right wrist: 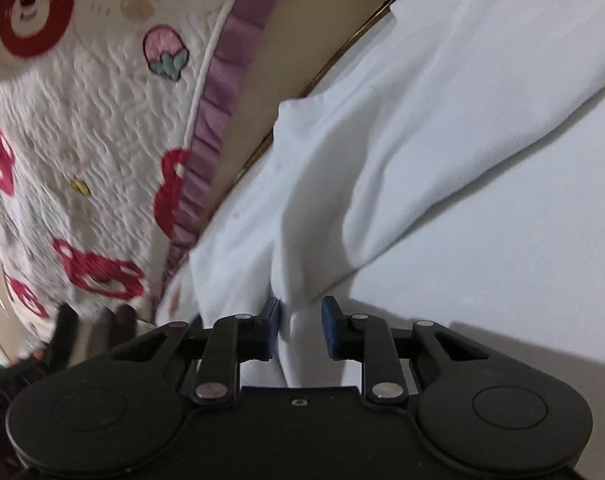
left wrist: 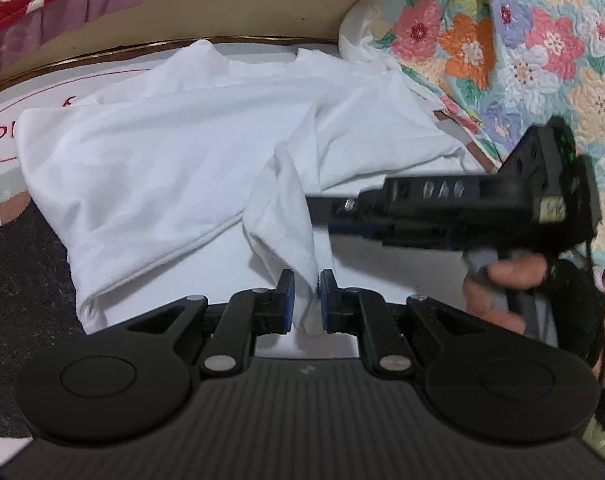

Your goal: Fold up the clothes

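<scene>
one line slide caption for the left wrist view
Left gripper pinches a fold of the white garment while the right gripper reaches in beside it.

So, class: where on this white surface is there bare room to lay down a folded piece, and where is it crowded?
Bare white tabletop shows beside the crumpled white cotton garment, bordered by its folds and the right gripper. The far edge is crowded: garment, pink-frilled quilt, floral quilt.

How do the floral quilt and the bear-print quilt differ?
The floral quilt has dense orange, pink and blue flowers on pale green; the bear-print quilt has sparse red motifs on cream. The bear-print quilt has a purple ruffle edge; the floral quilt shows none. Both are quilted.
</scene>
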Demonstrator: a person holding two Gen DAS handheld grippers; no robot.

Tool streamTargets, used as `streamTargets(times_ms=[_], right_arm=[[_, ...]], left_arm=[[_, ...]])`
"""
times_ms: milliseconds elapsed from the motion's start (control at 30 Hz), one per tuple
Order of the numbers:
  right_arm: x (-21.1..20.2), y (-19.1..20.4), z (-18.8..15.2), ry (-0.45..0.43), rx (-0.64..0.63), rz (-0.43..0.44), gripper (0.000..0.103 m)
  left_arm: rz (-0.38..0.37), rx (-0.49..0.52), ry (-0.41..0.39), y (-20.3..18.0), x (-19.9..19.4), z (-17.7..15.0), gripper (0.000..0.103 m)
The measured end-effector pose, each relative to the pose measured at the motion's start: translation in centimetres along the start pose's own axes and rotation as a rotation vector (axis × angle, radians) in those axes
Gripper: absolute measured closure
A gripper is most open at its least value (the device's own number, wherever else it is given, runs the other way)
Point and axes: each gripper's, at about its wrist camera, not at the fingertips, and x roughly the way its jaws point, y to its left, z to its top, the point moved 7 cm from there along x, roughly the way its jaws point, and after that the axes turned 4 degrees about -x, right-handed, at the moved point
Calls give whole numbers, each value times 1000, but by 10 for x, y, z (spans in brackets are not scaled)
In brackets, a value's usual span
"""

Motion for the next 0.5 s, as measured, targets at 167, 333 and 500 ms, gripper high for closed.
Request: streamTargets(times_ms=[167, 333, 500], right_arm=[[-4, 2, -18, 39, -92, 57, 76], [-29, 23, -7, -12, -207, 46, 98], [-63, 34, 15, -86, -220, 35, 98]], left_arm=[[38, -15, -3, 6, 4, 0, 92], [17, -102, -57, 19, -18, 2, 84], [84, -25, -159, 15, -42, 12, 76]])
